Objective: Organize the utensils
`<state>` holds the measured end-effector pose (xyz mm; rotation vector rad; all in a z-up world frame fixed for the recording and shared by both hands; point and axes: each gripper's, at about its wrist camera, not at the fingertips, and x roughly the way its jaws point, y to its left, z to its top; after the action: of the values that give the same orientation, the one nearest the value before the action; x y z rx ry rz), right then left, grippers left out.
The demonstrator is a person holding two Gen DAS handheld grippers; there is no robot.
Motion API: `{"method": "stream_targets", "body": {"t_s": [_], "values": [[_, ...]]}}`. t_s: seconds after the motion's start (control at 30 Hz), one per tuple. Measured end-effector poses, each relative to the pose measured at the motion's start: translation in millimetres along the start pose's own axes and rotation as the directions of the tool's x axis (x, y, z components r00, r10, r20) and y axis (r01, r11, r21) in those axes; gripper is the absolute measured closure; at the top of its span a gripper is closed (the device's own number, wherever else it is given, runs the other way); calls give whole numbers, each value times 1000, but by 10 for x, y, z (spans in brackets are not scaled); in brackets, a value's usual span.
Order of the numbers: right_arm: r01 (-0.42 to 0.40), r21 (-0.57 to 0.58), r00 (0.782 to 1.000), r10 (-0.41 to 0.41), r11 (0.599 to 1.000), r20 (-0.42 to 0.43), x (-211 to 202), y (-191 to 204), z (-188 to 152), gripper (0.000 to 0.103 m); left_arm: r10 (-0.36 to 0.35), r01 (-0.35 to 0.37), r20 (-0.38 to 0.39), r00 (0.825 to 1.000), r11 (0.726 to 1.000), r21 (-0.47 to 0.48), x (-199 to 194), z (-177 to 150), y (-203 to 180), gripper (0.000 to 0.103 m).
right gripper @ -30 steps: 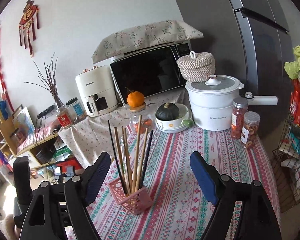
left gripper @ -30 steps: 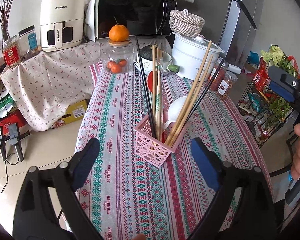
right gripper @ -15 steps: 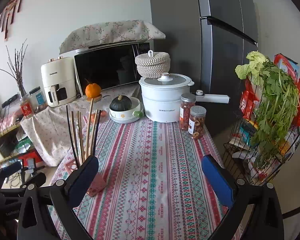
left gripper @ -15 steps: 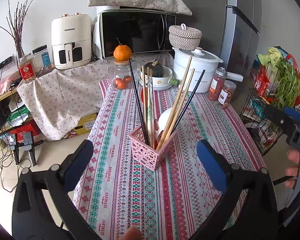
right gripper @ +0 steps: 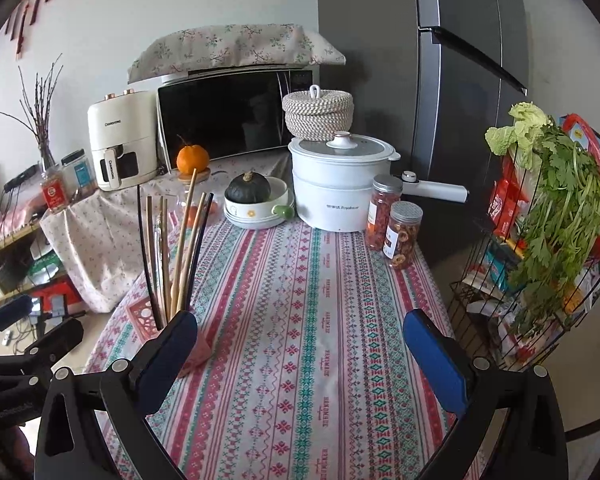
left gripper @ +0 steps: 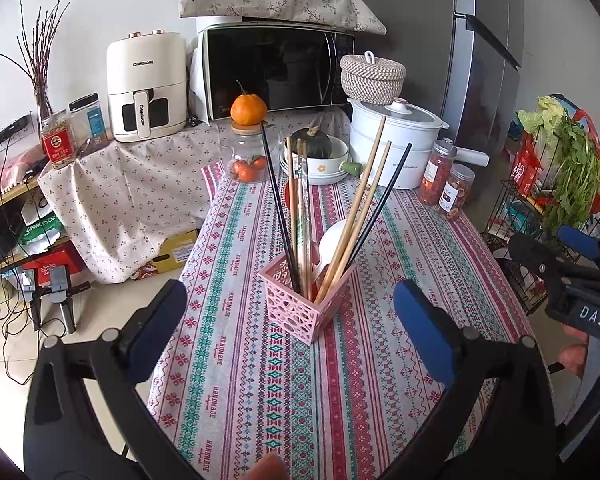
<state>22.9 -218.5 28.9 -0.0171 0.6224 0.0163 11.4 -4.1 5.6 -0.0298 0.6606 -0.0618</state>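
A pink lattice basket (left gripper: pixel 300 308) stands on the patterned tablecloth (left gripper: pixel 364 360) and holds several wooden and black chopsticks (left gripper: pixel 352 216) and a white spoon (left gripper: pixel 332 238). My left gripper (left gripper: pixel 290 334) is open and empty, held back just short of the basket. My right gripper (right gripper: pixel 300 356) is open and empty over the tablecloth (right gripper: pixel 300 300); the basket (right gripper: pixel 142 318) and chopsticks (right gripper: pixel 180 240) sit at its left, partly behind its left finger (right gripper: pixel 168 360). The right gripper also shows at the right edge of the left wrist view (left gripper: pixel 572 256).
At the table's far end stand a white pot (right gripper: pixel 340 184), two jars (right gripper: pixel 396 224), a bowl with a squash (right gripper: pixel 256 200) and a glass jar under an orange (left gripper: pixel 248 136). A wire rack of greens (right gripper: pixel 540 240) stands right of the table. A microwave (left gripper: pixel 276 72) is behind.
Both grippers have pulled back and up from the basket. The right gripper has swung right, so the basket now sits at its left. Both stay open.
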Motion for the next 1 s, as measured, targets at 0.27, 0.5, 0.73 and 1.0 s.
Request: {"method": "stream_targets", "body": {"t_s": [0.27,0.5,0.73,1.0], "values": [[0,2,1000,0,1000,-12,25,10,-17,0,0,0,0,1000,1000,1,3,2,0,0],[6,7,1000,-5,1000,-13,48,8,-39,0,1,-1,0,1000,1000,0,0,1,9,0],[7,11,1000,-7,1000,-16,59,-4,-45,0,3,-3,-1,1000,1000,1,7,1,14,0],[9,21,1000,-9,1000,-17,44,-22,-43,0,9,-9,0,1000,1000,9,14,-2,15,0]]}}
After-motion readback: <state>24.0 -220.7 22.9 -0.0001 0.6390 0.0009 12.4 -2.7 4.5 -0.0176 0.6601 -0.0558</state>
